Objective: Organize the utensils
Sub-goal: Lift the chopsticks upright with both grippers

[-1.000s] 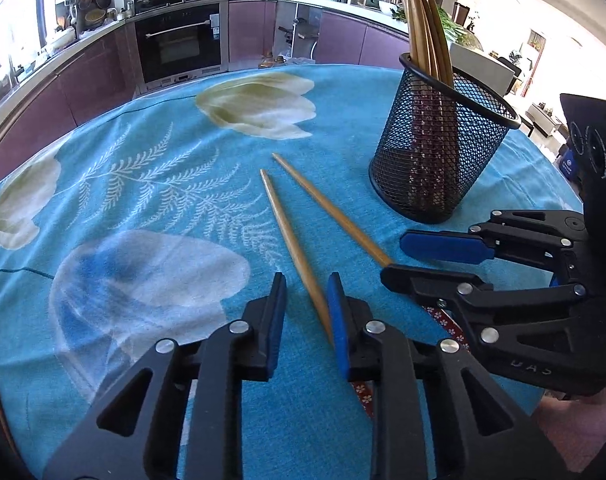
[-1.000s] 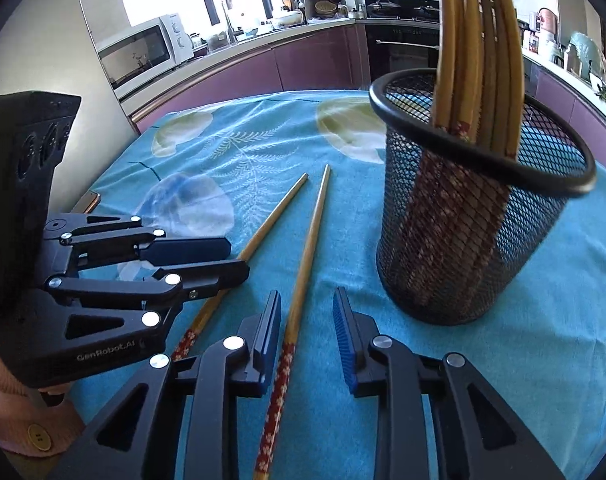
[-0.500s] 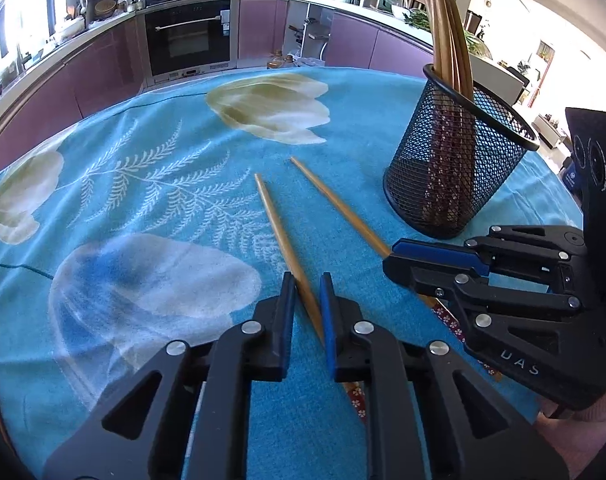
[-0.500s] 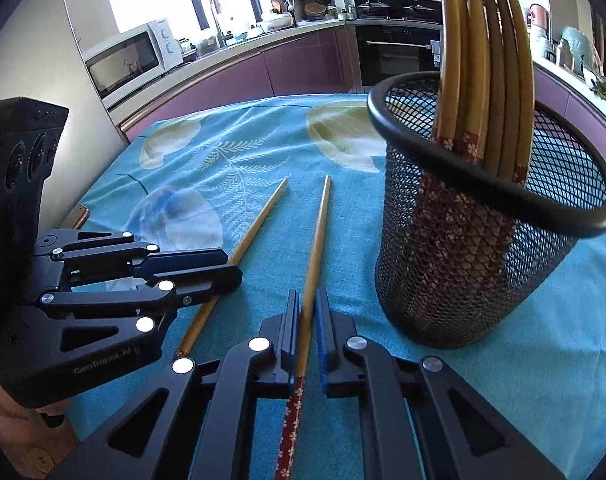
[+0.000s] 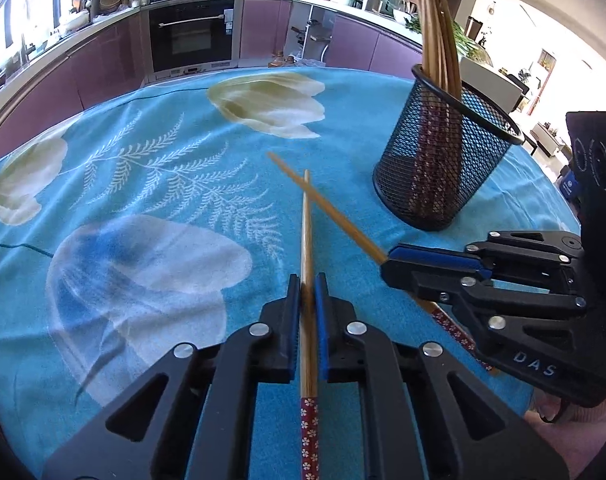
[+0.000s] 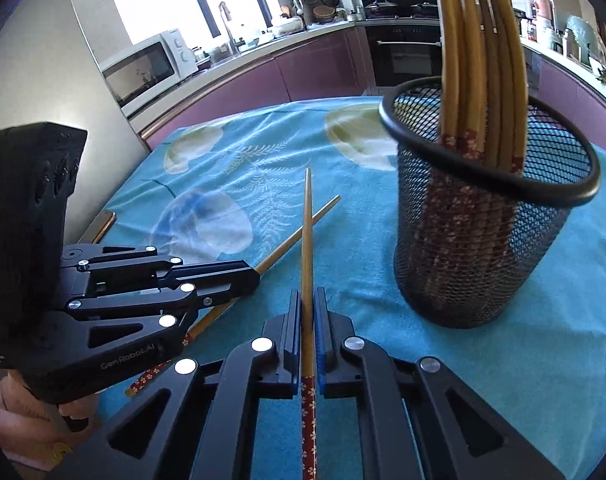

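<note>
Two bamboo chopsticks with red flowered ends are held over the blue tablecloth (image 5: 151,184), their thin tips crossing. My left gripper (image 5: 307,280) has its jaws closing, with the pads pressing on one chopstick (image 5: 305,216); it also shows in the right wrist view as the left gripper (image 6: 251,276). My right gripper (image 6: 307,296) is shut on the other chopstick (image 6: 306,224), seen from the left wrist as the right gripper (image 5: 391,262) beside mine. A black mesh holder (image 5: 443,176) (image 6: 483,260) stands upright to the right, with several chopsticks (image 6: 483,60) in it.
A brown flat object (image 6: 99,224) lies at the table's left edge. The round table's rim curves close on the right past the holder. Purple kitchen cabinets and an oven (image 5: 191,36) lie beyond the far edge. A hand (image 6: 7,412) holds the left gripper.
Both grippers closed from open onto a chopstick each. The two chopsticks, which lay side by side on the cloth, have swung so that their tips now cross.
</note>
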Demonstrator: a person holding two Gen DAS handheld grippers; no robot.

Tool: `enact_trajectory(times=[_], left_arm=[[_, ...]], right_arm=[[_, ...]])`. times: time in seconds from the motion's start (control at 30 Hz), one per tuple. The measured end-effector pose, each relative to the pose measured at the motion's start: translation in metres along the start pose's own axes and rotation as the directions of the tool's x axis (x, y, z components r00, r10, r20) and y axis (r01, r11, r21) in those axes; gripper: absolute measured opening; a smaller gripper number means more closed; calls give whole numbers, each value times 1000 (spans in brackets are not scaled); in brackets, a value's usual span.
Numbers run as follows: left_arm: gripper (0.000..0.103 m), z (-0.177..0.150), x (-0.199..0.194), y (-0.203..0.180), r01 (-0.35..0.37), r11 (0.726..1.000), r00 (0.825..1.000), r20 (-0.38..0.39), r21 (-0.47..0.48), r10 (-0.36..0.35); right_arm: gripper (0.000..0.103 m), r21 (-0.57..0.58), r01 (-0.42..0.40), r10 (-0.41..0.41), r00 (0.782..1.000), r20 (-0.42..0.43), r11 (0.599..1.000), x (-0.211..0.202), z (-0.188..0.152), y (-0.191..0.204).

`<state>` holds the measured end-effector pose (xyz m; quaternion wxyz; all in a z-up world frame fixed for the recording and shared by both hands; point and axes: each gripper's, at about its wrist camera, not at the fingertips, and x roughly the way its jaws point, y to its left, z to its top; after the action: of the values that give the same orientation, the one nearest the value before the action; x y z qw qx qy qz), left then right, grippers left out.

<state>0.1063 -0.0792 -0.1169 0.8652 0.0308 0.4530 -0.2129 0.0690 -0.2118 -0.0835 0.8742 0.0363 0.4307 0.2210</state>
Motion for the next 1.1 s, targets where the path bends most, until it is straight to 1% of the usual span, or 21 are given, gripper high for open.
enact_trajectory(times=[0.2,0.23,0.47,0.53,0.77,1.1], left_arm=[[10,2,3,-6,-11,999,1000,-12,42,12],[11,2,5,-6,-10,999,1000,-16,52,11],[11,8,9,-9,-22,997,1000,-16,74,23],[8,9,10,-9,-28,997,999,-15,71,29],[8,10,7,-7,-34,999,999,-2,42,34],[8,14,-16,-7,-9,1000,999,54,27,7]], right_arm=[[7,-5,14,-14,1000,-21,1000,7,0,0],[7,-11,19,-19,1000,-22,1000,8,0,1],[9,-22,29,-30,999,-17,999,14,3,3],[7,-17,30,-31,999,-16,999,14,4,2],[6,-14,12,-11,1000,14,1000,2,3,-2],[6,-32,-12,14,997,77,999,-22,7,5]])
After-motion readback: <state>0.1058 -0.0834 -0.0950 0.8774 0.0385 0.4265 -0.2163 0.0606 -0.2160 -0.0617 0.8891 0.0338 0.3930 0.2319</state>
